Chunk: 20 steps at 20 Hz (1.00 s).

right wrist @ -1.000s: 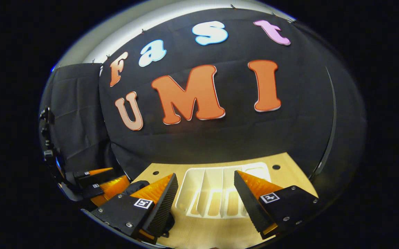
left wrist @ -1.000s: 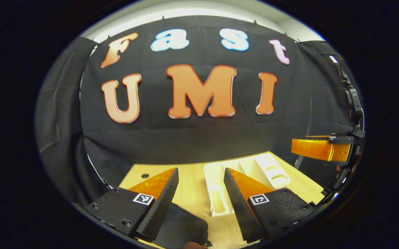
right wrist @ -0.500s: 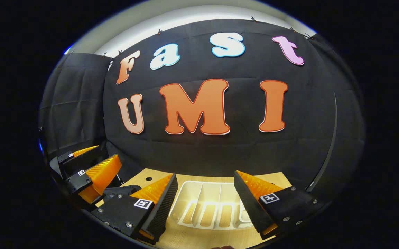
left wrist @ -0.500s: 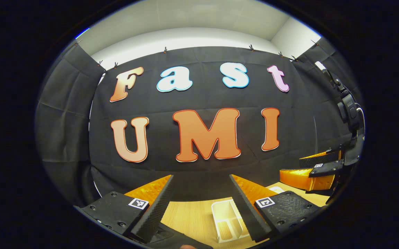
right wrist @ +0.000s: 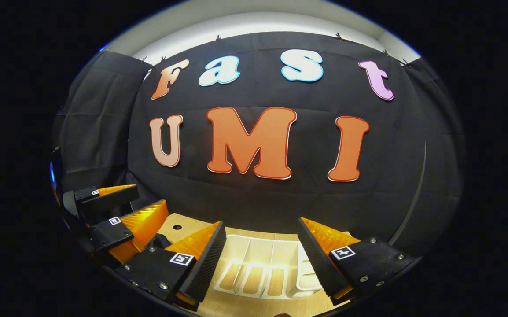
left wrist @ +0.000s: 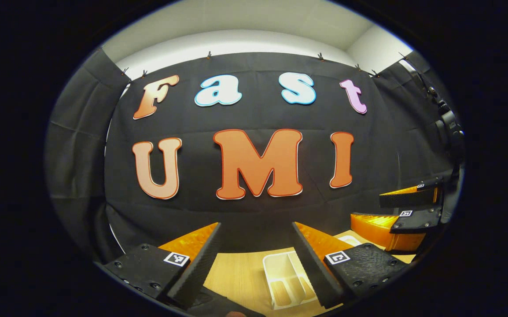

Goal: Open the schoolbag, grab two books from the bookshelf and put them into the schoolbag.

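My left gripper point(left wrist: 256, 226) is open with nothing between its fingers. It hangs above the wooden table, pointing at the booth's wall. Just below and ahead of it lies a white slotted bookshelf point(left wrist: 285, 281), with bare compartments. A dark corner of the schoolbag point(left wrist: 212, 303) shows under the left finger. My right gripper point(right wrist: 261, 223) is also open and empty, above the same bookshelf point(right wrist: 258, 268). In the left gripper view the right gripper point(left wrist: 368, 210) floats at the right edge. In the right gripper view the left gripper point(right wrist: 152, 197) floats at the left, over a bit of the schoolbag point(right wrist: 161, 241).
The light wooden table point(left wrist: 236, 273) has a small round hole point(right wrist: 177, 227) near its back left corner. Black cloth walls close the booth behind and on both sides. A dark camera rig point(left wrist: 450, 127) hangs at the far right of the left gripper view.
Both grippers have lifted and tipped upward over the last second, so the table, bookshelf and schoolbag slid down toward the bottom of each view. Both jaws stayed open.
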Motion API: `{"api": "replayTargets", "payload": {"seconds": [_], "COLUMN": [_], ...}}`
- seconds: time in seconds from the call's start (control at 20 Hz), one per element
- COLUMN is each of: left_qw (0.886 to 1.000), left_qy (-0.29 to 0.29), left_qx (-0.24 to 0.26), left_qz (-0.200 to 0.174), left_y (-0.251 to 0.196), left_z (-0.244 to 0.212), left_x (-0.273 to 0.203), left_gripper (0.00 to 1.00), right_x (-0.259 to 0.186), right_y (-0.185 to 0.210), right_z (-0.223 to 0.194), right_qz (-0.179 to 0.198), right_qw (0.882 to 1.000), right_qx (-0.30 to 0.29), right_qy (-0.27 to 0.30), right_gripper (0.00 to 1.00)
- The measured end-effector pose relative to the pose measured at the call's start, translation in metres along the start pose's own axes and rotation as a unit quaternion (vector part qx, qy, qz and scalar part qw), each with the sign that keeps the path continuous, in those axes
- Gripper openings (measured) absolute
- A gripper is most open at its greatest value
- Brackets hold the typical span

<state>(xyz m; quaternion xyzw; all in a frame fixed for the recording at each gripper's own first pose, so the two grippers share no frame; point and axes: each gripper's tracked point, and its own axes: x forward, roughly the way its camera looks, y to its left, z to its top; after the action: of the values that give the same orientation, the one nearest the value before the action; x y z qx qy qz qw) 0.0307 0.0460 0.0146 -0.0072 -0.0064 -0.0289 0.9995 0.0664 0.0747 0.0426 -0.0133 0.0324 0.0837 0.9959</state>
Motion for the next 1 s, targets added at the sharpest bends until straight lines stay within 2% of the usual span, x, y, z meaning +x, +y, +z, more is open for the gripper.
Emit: {"api": "replayTargets", "payload": {"seconds": [0.15,0.25,0.35,0.4,0.65,1.0], "left_qw": [1.0,1.0,0.999,0.998,0.998,0.998], "left_qy": [0.012,0.022,0.042,0.05,0.055,0.069], "left_qx": [0.001,-0.001,-0.024,-0.031,-0.001,0.011], "left_qz": [0.004,0.0,-0.015,-0.015,-0.004,-0.004], "left_y": [0.002,0.001,-0.004,-0.006,-0.004,-0.008], "left_z": [-0.01,-0.017,-0.031,-0.035,-0.037,-0.048], "left_x": [0.007,0.009,0.011,0.012,0.015,0.006], "left_gripper": [0.96,1.0,1.0,0.96,0.96,0.96], "right_x": [0.005,0.007,0.01,0.012,0.015,0.012], "right_y": [-0.006,-0.009,-0.01,-0.01,-0.013,-0.01], "right_z": [-0.001,-0.004,-0.008,-0.012,-0.023,-0.033], "right_qz": [-0.008,-0.012,-0.015,-0.014,-0.019,-0.018], "right_qw": [1.0,1.0,1.0,1.0,0.999,0.998], "right_qx": [0.006,0.01,0.019,0.023,0.033,0.042], "right_qy": [-0.002,0.0,0.005,0.008,0.022,0.036], "right_gripper": [0.97,0.97,0.97,0.97,0.97,0.97]}}
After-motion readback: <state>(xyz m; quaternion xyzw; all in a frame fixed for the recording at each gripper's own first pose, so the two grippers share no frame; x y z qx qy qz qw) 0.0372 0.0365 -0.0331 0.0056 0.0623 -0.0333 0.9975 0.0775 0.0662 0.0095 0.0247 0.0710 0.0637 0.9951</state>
